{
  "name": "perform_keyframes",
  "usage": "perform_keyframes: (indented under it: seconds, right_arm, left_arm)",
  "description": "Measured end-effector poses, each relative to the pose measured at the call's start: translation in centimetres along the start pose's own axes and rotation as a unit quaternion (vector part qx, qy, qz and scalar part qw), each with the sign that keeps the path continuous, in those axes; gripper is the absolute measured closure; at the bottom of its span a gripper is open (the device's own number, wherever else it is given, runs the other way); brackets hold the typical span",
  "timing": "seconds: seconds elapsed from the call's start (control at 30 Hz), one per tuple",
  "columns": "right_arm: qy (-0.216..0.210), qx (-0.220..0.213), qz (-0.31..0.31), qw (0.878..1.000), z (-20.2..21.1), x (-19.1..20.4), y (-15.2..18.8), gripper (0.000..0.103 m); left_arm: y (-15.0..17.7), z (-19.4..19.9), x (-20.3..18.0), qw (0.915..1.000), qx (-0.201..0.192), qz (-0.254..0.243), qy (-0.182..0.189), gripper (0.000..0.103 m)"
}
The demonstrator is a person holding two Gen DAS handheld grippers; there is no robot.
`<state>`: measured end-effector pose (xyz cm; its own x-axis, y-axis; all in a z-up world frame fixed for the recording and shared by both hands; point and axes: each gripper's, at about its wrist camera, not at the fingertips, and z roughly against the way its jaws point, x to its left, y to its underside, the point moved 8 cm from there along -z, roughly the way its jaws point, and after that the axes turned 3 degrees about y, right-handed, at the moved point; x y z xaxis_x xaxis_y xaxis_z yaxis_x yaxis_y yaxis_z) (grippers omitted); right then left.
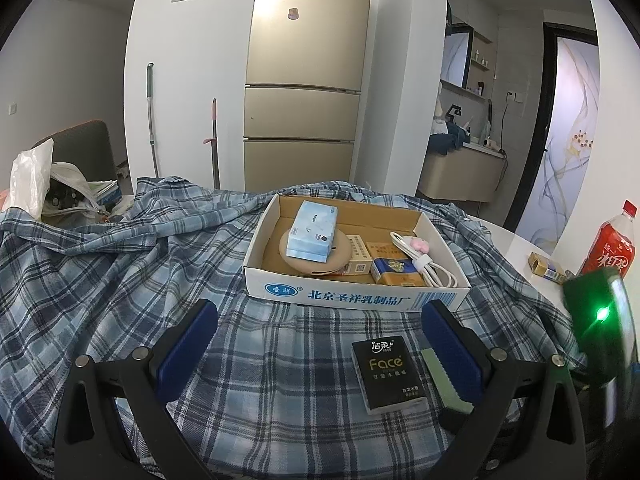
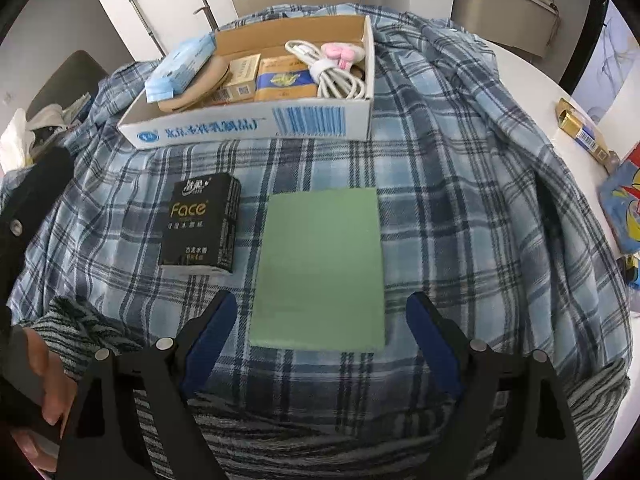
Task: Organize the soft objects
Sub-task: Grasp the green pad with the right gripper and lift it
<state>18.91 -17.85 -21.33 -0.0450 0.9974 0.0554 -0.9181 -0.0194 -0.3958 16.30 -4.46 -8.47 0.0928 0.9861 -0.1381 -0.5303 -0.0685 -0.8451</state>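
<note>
My right tongs (image 2: 318, 332) hang spread wide over the green sponge (image 2: 320, 268), touching nothing. The sponge lies flat on the plaid cloth (image 2: 460, 200), with the black tissue pack (image 2: 200, 226) at its nine o'clock and the cardboard box (image 2: 256, 124) at twelve. My left tongs (image 1: 320, 344) stand apart, empty.

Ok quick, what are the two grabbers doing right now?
Left gripper: jaws open, holding nothing.
Right gripper: jaws open, nothing held; green pad lies between them.
</note>
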Motion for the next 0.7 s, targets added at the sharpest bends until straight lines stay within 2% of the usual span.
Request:
perform_keyframes:
  seconds: [0.13,0.27,0.33,0.4,0.53,0.7]
  right_arm:
    - [0.038,0.002,0.01,0.999,-0.6,0.4,0.5,0.02]
    - [0.044,0.004,0.013,0.999,-0.6,0.2,0.5,0.022]
    - [0.044,0.002,0.013,0.999,-0.4,0.0,0.4,0.025]
    - [0.039,-0.001,0.024,0.999,-0.2,-0.2,0.3,0.034]
    - [0.013,-0.002,0.033,0.999,0.5,-0.4,0.1,0.034]
    - [0.012,-0.067,0.031,0.997,2.9,-2.1,-2.1,0.034]
  left_arm:
    - [0.1,-0.1,0.1,1.0,0.004,0.002,-0.005,0.0]
    - [0.1,-0.1,0.2,0.9999,0.006,0.009,-0.003,0.0]
    - [0.1,-0.1,0.2,1.0,0.006,0.007,-0.002,0.0]
    - [0.1,-0.1,0.1,1.0,0.006,0.004,-0.001,0.0]
    - [0.1,-0.2,-0.2,1.0,0.005,0.0,-0.001,0.0]
    - [0.2,-0.3,-0.2,0.9999,0.01,0.002,-0.001,0.0]
